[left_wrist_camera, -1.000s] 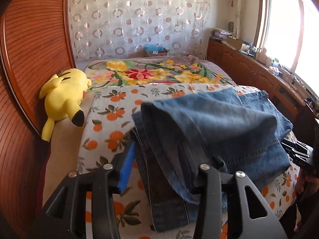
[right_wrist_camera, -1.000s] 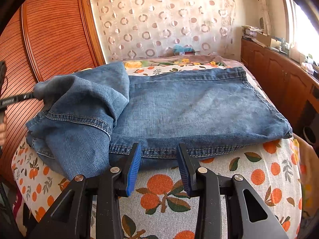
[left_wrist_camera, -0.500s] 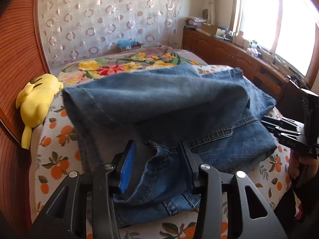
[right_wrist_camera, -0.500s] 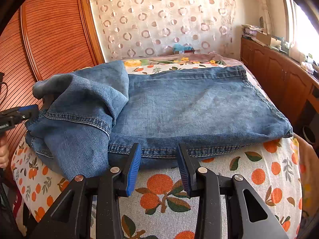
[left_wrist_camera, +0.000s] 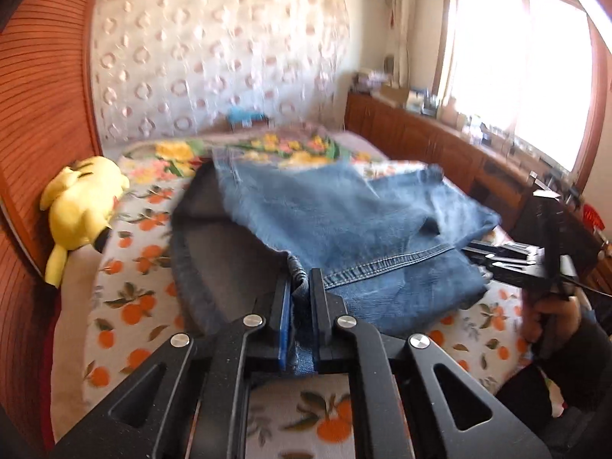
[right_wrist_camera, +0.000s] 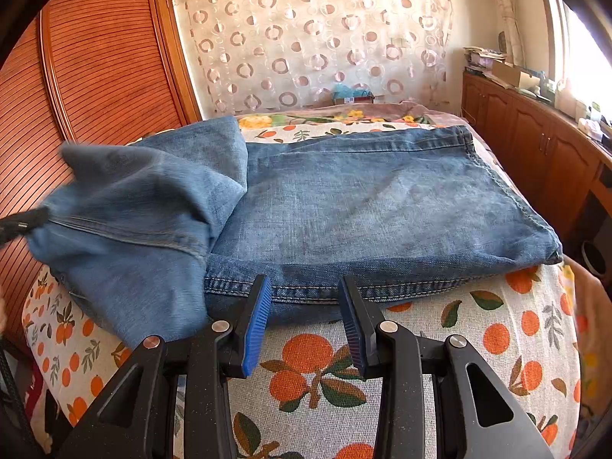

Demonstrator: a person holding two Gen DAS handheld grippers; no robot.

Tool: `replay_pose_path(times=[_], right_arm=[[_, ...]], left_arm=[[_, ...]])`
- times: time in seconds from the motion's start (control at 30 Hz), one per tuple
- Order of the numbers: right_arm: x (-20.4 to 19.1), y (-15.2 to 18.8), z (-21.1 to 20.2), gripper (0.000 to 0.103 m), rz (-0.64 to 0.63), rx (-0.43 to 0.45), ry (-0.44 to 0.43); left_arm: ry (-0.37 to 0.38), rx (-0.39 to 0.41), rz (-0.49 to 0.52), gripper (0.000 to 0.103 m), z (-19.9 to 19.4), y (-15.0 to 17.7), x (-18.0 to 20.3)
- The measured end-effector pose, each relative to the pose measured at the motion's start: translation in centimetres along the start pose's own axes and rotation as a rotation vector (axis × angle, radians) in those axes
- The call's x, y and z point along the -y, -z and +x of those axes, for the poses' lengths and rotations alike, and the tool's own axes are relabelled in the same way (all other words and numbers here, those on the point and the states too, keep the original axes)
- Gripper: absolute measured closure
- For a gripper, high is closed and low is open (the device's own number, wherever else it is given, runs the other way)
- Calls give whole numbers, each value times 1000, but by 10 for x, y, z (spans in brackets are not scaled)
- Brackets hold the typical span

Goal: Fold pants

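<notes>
Orange-print bedspread (right_wrist_camera: pixel 440 329) under rumpled denim pants (right_wrist_camera: pixel 363 199); left hand-held gripper (left_wrist_camera: pixel 299 287) closing on hem, right hand-held gripper (right_wrist_camera: pixel 305 302) spread

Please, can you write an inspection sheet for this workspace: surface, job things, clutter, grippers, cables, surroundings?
Surface: bed with orange-print cover; a floral blanket at the far end.
Job's things: jeans lie partly folded on the bed; one end is bunched and raised at the left side of the right wrist view.
Clutter: yellow plush beside the jeans, apart from them.
Grippers: left gripper is closing, denim pinched between its pads. Right gripper is open at the jeans' near hem, nothing between its jaws.
Cables: nothing seen clearly.
Surroundings: wooden panel, patterned curtain, cabinets with small items under a bright window.
</notes>
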State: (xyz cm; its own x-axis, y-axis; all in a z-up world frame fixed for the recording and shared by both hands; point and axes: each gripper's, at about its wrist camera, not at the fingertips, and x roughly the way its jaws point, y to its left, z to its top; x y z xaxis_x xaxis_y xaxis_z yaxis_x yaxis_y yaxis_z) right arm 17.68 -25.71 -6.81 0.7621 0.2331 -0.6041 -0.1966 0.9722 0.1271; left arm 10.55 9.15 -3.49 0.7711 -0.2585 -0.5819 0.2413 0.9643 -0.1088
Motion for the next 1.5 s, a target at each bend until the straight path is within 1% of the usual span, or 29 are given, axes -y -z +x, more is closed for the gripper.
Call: replay_pose_path(times=[0.1, 0.23, 0.27, 0.3, 0.37, 0.47, 0.5, 0.57, 0.6, 0.63, 0.67, 0.83, 0.93, 1.0, 1.03, 1.1, 1.13, 1.2, 1.3, 1.37, 1.5], right_arm=[[1, 0, 0, 65, -2, -2, 0], [2, 0, 0, 65, -2, -1, -2], [2, 0, 0, 65, -3, -2, -2], [3, 0, 0, 65, -4, -4, -2], [3, 0, 0, 65, -5, -5, -4], [3, 0, -3, 65, -8, 9, -4], [3, 0, -4, 65, -15, 10, -10], [1, 0, -6, 65, -29, 10, -15], [-1, 0, -9, 65, -40, 16, -28], [-4, -1, -10, 65, -46, 12, -49], [-6, -2, -12, 65, -45, 8, -76], [-26, -11, -18, 65, -53, 7, -179], [-35, -16, -13, 65, -51, -13, -242], [-38, -18, -7, 67, -44, -41, -269], [-38, -19, -4, 73, -44, -51, -273], [-40, -19, 2, 89, -54, -71, -258], [-38, -18, 0, 94, -55, -73, -262], [-32, -17, -8, 96, -47, -64, -266], [-27, -14, -25, 96, -17, -45, -277], [-29, -9, -31, 96, -22, -39, -269], [-31, 4, -33, 97, -39, -48, -247]], left_arm=[[-11, -11, -18, 94, -13, 12, -10], [-55, -80, -57, 92, -7, 37, -26], [-49, -100, -69, 92, -3, 42, -29], [-43, -109, -79, 91, -1, 45, -31], [-45, -117, -83, 86, 0, 48, -30], [-73, -117, -78, 82, 0, 46, -28], [-74, -114, -80, 79, -1, 45, -28], [-73, -99, -82, 65, -5, 41, -29], [-76, -86, -81, 61, -8, 40, -30], [-78, -69, -79, 53, -11, 38, -30], [-78, -54, -78, 49, -14, 34, -31], [-63, -25, -44, 48, -7, 11, -22], [-41, -13, 2, 48, 12, -9, -12], [-43, -24, 27, 48, 30, -20, -7], [-46, -43, 33, 48, 45, -25, -7], [-54, -82, 27, 48, 66, -29, -11], [-63, -110, 20, 48, 79, -29, -15], [-81, -136, 22, 48, 93, -27, -20], [-110, -175, 8, 48, 107, -18, -30], [-102, -178, -6, 48, 108, -13, -34], [-117, -182, -10, 48, 107, -9, -33]])
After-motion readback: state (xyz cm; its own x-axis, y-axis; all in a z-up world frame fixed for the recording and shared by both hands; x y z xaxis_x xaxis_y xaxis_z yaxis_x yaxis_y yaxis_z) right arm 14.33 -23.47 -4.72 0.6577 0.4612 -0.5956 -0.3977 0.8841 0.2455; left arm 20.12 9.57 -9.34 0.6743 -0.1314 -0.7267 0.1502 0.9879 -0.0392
